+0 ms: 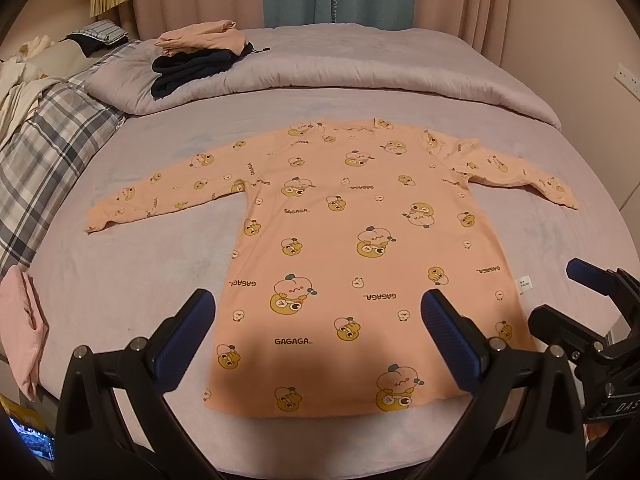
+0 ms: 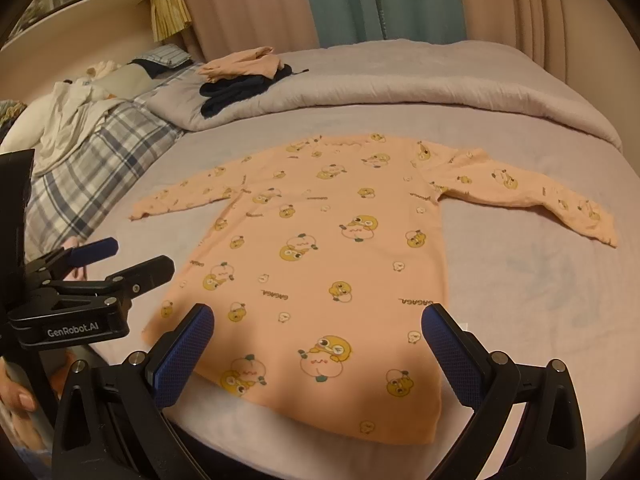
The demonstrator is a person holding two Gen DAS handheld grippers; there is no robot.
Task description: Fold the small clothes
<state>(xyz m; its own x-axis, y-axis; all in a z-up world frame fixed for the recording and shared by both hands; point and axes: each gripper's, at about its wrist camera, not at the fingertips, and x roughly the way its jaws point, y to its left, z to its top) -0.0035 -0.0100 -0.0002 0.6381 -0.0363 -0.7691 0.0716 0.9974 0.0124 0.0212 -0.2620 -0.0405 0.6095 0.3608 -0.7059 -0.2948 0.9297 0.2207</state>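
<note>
The peach-orange long-sleeved cotton top printed with yellow ducks (image 1: 352, 248) is lying flat and face-up on the lilac-sheeted bed (image 1: 120, 280), sleeves spread out to both sides, hem nearest the cameras. It is being judged as light, soft and limp, likely to sag and drag on the sheet; a sleeve cuff or a hem corner is being suggested as the pinch point, thin fabric only. The left tongs (image 1: 320, 344) are being held apart above the hem, nothing clamped. The right tongs (image 2: 316, 352) are likewise being held apart, empty. The hem edge is being partly hidden behind the blue pads. The small white side tag (image 1: 525, 285) is being left unread, too small. A folded peach and navy pile (image 1: 200, 60) is sitting on the grey quilt (image 1: 360, 68) beyond.
</note>
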